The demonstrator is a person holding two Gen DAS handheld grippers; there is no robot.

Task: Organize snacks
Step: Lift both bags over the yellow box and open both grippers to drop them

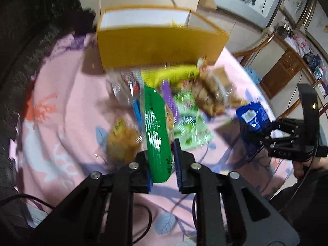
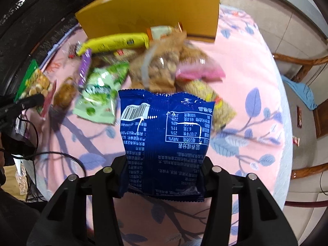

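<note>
We held a snack in each gripper above the pink floral table [image 2: 256,65]. Our right gripper [image 2: 165,176] was clamped on the lower end of a blue packet [image 2: 166,135], back panel toward the camera, its long axis running straight ahead along the fingers. The print showed a barcode, a nutrition table headed "NRV%", figures such as "2107" and "65.0", and Chinese text too small to read; we saw no brand name. Our left gripper [image 1: 162,164] pinched the near end of a green packet [image 1: 156,131], which likewise pointed ahead; its lettering was blurred beyond reading. Beyond both lay the loose heap: a pale green pouch [image 2: 100,98], a purple stick [image 2: 85,67], bagged brown biscuits [image 2: 160,69], a pink pack [image 2: 199,72] and a yellow packet [image 2: 116,43]. The open yellow box [image 1: 160,45] stood past the heap at the table's far edge, dead ahead of the left gripper and slightly left of the right; neither looked clearly nearer to it.
</note>
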